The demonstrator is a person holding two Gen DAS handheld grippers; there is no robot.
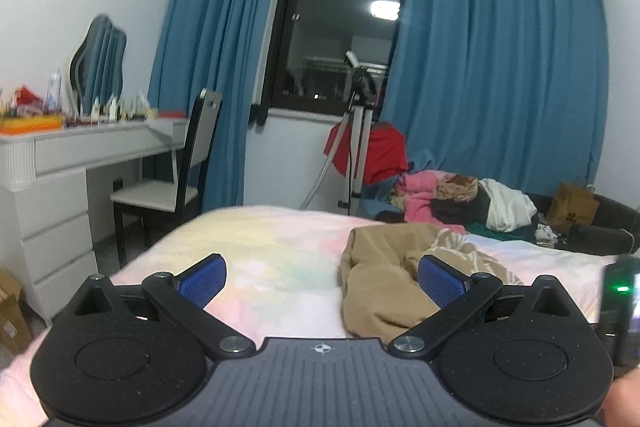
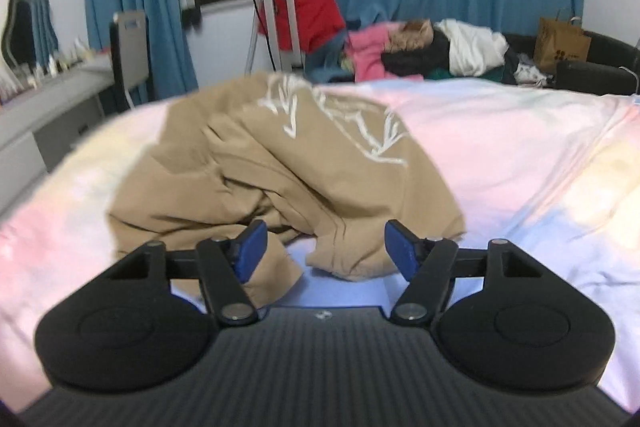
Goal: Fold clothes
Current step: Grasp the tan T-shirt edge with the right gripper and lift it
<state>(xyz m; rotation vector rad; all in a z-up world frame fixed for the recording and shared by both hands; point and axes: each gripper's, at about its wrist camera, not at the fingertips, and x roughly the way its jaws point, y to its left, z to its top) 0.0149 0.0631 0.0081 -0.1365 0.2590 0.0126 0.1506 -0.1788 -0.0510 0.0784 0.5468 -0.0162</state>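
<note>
Shirt [image 2: 276, 163], tan with white print, lies crumpled on your pastel bed [image 2: 500, 155]. Your right gripper [image 2: 324, 251] is spread wide with nothing in it, its tips at the shirt's near edge. Your left gripper [image 1: 322, 281] is spread wide too, above the bed, left of the shirt. Clothes [image 1: 452, 199] are piled beyond.

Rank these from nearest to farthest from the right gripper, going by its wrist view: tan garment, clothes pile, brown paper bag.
1. Tan garment: crumpled on the bed, just ahead of the open right gripper.
2. Clothes pile: beyond the bed's far edge, centre-right.
3. Brown paper bag: far right; barely behind the pile, nearly too close to call.
</note>
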